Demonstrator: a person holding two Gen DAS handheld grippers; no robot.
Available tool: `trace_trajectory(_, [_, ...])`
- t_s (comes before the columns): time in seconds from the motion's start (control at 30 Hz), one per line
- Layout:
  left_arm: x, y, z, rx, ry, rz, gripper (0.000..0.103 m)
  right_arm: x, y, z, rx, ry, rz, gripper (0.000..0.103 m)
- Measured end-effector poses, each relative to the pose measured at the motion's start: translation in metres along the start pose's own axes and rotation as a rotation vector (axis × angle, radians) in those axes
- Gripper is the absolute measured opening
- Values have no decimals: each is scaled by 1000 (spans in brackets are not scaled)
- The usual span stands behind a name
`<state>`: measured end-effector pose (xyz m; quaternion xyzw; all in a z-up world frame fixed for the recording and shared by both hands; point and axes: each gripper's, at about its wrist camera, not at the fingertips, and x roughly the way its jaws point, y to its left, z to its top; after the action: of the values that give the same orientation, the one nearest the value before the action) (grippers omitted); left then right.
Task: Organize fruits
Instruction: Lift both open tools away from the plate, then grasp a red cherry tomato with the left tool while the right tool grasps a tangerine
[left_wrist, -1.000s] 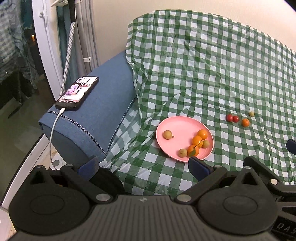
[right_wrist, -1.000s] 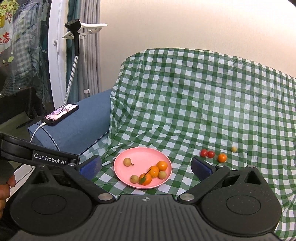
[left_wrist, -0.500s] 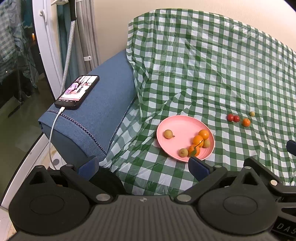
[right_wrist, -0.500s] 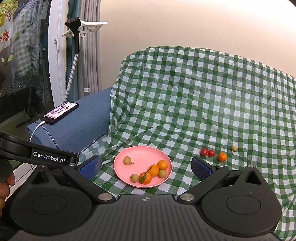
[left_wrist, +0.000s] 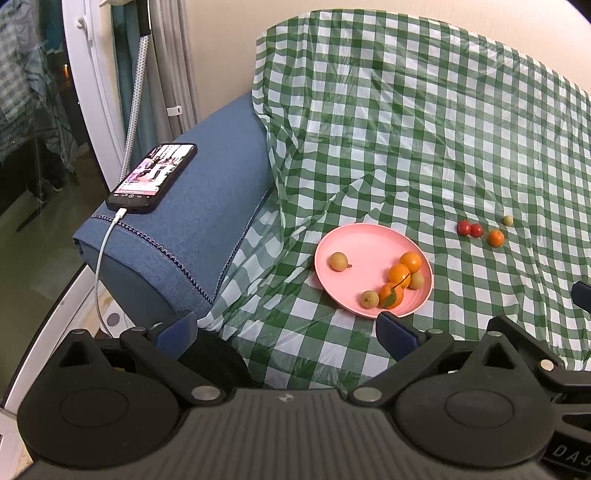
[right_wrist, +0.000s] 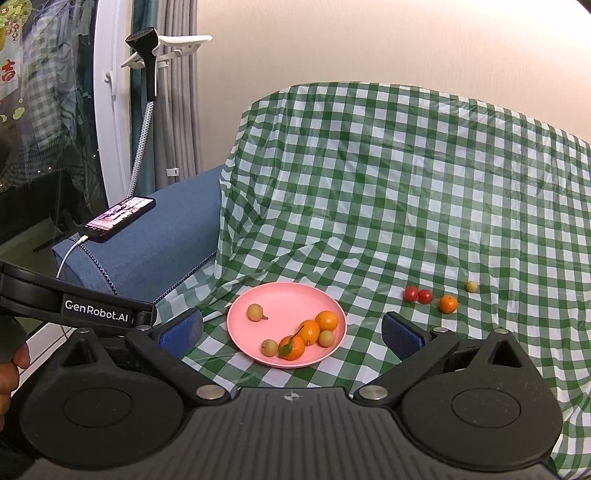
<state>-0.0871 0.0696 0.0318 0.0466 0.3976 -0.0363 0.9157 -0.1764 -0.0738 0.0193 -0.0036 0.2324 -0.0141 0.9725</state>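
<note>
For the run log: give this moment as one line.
left open | right open | plate six fruits | cloth four loose

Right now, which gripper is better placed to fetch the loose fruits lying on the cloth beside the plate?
Probably the right gripper: it is open and empty, with the loose orange and two cherry tomatoes just beyond its right finger. The left gripper sits farther left, toward the pink plate.

The right gripper (left_wrist: 581, 295) is cut off by the left wrist view's edge, only one blue pad showing.
</note>
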Motion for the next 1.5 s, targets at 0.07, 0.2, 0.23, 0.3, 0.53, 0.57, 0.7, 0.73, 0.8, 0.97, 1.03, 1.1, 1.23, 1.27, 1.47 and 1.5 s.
trace_trajectory(0.07, [3, -1, 0, 3, 7, 2, 103, 3, -1, 0, 4, 6, 2, 102])
trace_trajectory(0.2, [9, -2, 0, 7, 23, 5, 103, 8, -4, -2, 14, 20, 7, 102])
trace_trajectory(0.23, [11, -3, 0, 9, 27, 6, 103, 9, -4, -2, 17, 23, 7, 102])
trace_trajectory(0.3, [14, -4, 0, 14, 35, 8, 103, 13, -6, -3, 24, 30, 9, 102])
trace_trajectory(0.53, [30, -13, 5, 44, 67, 17, 103, 26, -18, -7, 60, 45, -9, 102])
trace_trajectory(0.57, [33, -15, 6, 51, 71, 19, 103, 28, -21, -8, 71, 44, -19, 102])
trace_trajectory(0.7, [46, -31, 15, 85, 88, 15, 103, 35, -43, -12, 125, 47, -63, 102])
trace_trajectory(0.73, [51, -37, 20, 94, 95, 10, 103, 38, -52, -13, 140, 49, -79, 102])
trace_trajectory(0.8, [58, -50, 29, 108, 105, -4, 103, 42, -69, -16, 168, 50, -113, 102])
trace_trajectory(0.97, [89, -96, 66, 105, 147, -84, 103, 59, -123, -22, 253, 55, -209, 102])
trace_trajectory(1.03, [107, -120, 81, 114, 162, -114, 103, 68, -147, -22, 289, 50, -254, 102])
trace_trajectory(1.1, [127, -146, 95, 134, 171, -135, 103, 81, -170, -23, 320, 45, -292, 102])
trace_trajectory(1.23, [182, -204, 123, 186, 191, -190, 103, 118, -212, -25, 350, 40, -355, 102])
trace_trajectory(1.27, [198, -218, 128, 199, 198, -201, 103, 130, -222, -26, 348, 43, -370, 102])
trace_trajectory(1.47, [296, -289, 146, 281, 269, -243, 103, 225, -271, -35, 330, 102, -419, 102])
trace_trajectory(1.5, [311, -297, 147, 293, 282, -257, 103, 239, -276, -37, 322, 105, -424, 102])
